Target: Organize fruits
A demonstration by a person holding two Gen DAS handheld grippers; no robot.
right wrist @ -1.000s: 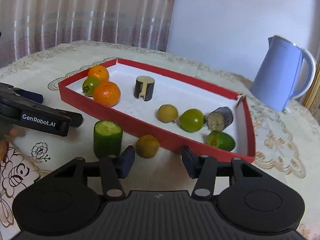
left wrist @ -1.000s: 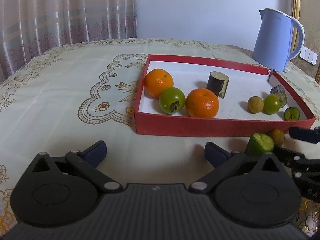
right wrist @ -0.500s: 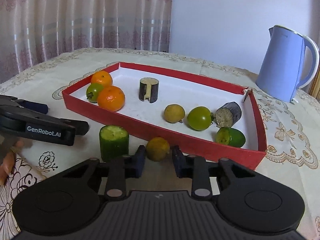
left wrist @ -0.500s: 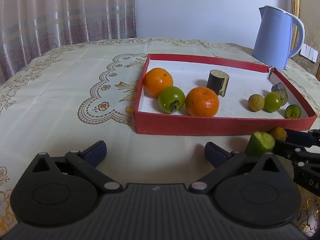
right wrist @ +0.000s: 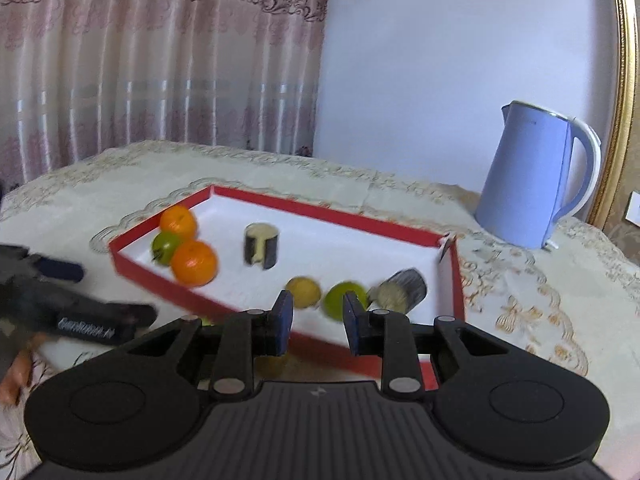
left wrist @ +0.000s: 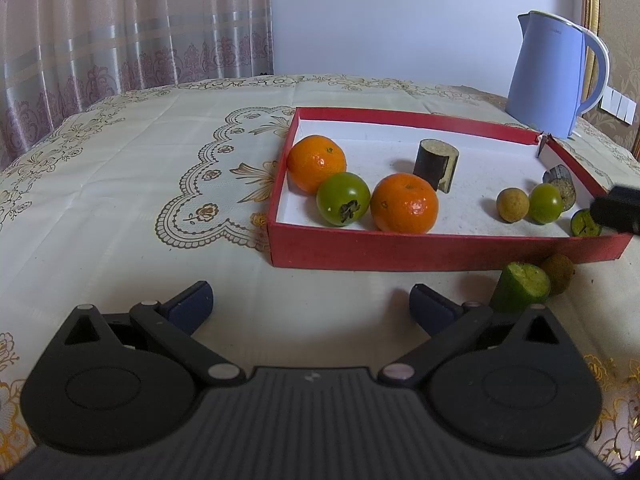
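A red tray with a white floor holds two oranges, a green tomato, two aubergine pieces, a small yellow fruit, a second green fruit and a lime. On the cloth in front of it stand a cucumber piece and a small brownish fruit. My left gripper is open and empty, low over the cloth before the tray. My right gripper is raised above the tray's near wall, jaws apart and empty. The view is blurred.
A light blue electric kettle stands behind the tray's far right corner. An embroidered cream tablecloth covers the table. Curtains hang behind on the left. A hand shows at the left edge.
My right gripper rose from around the small brownish fruit on the cloth and tilted up over the tray, without the fruit. The fruit stays beside the cucumber. The left gripper barely moved.
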